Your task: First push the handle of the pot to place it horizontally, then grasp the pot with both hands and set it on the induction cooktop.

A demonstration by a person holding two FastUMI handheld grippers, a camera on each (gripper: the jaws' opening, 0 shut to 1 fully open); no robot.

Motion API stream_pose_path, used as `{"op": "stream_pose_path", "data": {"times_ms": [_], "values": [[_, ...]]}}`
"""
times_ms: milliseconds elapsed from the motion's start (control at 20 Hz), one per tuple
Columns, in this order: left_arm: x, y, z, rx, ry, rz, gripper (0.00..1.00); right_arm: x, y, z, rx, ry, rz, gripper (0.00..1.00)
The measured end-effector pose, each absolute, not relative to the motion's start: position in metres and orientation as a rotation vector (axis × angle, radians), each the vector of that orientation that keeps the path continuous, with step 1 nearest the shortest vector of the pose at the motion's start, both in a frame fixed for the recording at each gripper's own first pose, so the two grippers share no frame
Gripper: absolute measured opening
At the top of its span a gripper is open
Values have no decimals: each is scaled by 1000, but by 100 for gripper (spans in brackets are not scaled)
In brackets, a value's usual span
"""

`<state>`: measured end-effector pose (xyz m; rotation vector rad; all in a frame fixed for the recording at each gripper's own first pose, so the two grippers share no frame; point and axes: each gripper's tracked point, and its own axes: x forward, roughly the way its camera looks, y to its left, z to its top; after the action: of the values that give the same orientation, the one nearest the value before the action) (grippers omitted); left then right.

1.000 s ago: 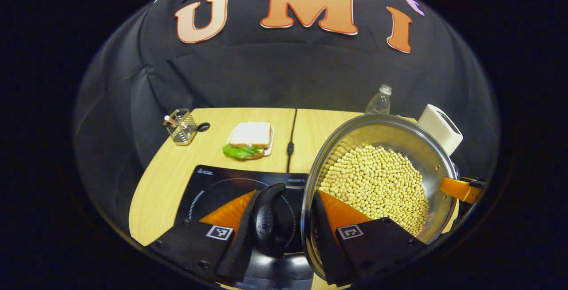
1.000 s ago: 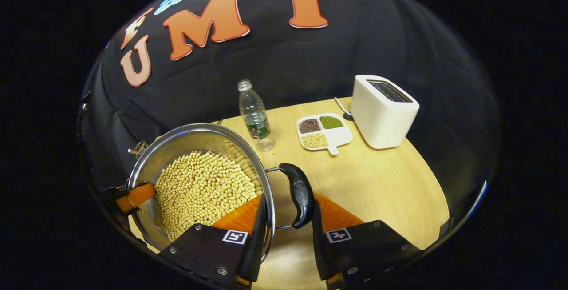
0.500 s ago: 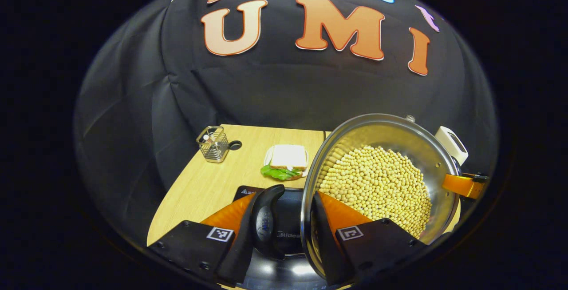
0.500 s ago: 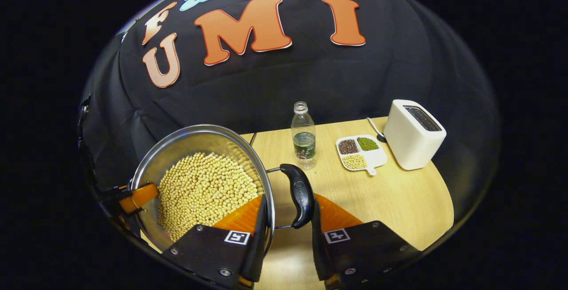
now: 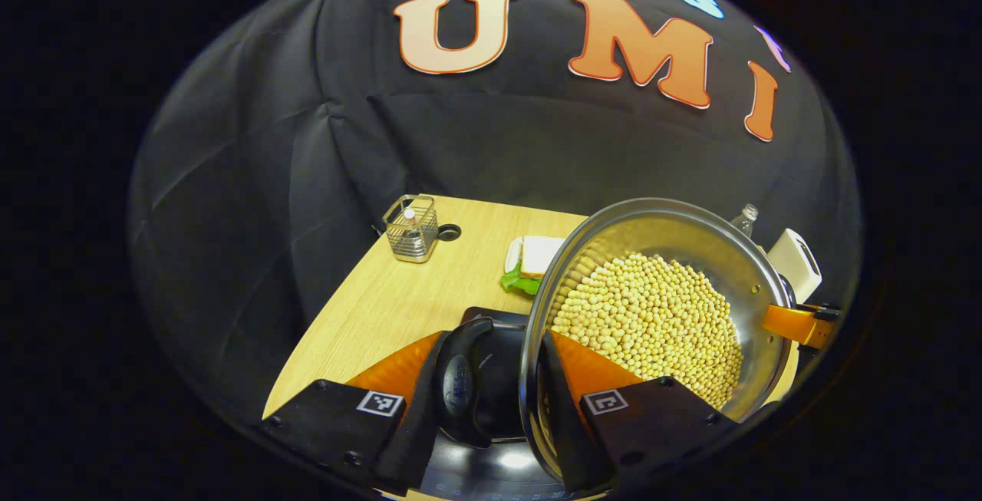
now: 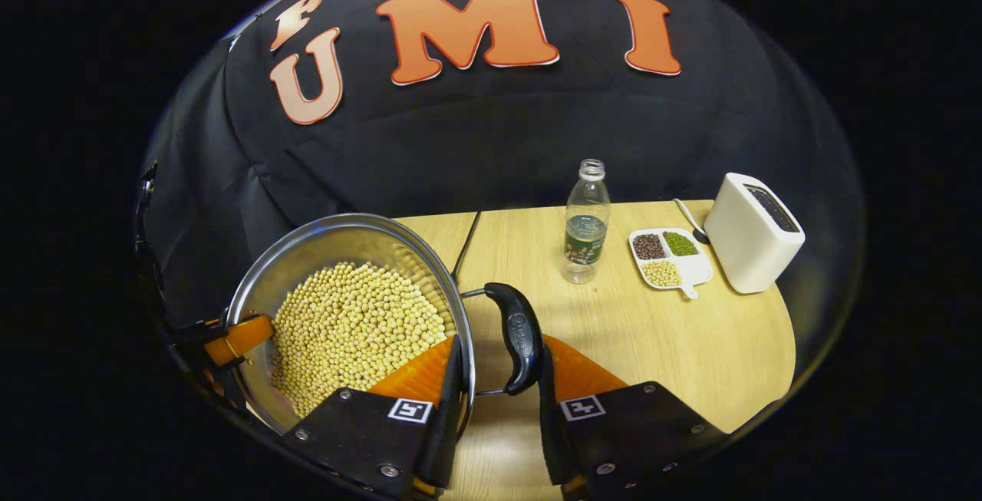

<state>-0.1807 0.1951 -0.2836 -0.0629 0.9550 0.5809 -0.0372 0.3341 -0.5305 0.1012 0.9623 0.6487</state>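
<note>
Left gripper view has the left gripper point(image 5: 491, 401) clamped on the black side handle point(image 5: 459, 382) of the round steel pot point(image 5: 748, 271), heaped with pale soybeans point(image 5: 652, 321), held over the black glass induction cooktop point(image 5: 502, 332). Right gripper view finds the right gripper point(image 6: 495, 390) clamped on the opposite black handle point(image 6: 518, 336) (rim and handle both between its fingers). Any tilt between hands could spill beans; an off-centre descent could miss the cooktop. Across the table, that view adds a clear plastic bottle point(image 6: 585, 221) and a white toaster point(image 6: 752, 232).
</note>
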Motion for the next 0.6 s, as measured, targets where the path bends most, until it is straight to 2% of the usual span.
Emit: {"op": "stream_pose_path", "data": {"times_ms": [600], "values": [[-178, 192, -272, -71, 1026, 601, 71, -32, 337, -531, 75, 1034, 657, 47]]}}
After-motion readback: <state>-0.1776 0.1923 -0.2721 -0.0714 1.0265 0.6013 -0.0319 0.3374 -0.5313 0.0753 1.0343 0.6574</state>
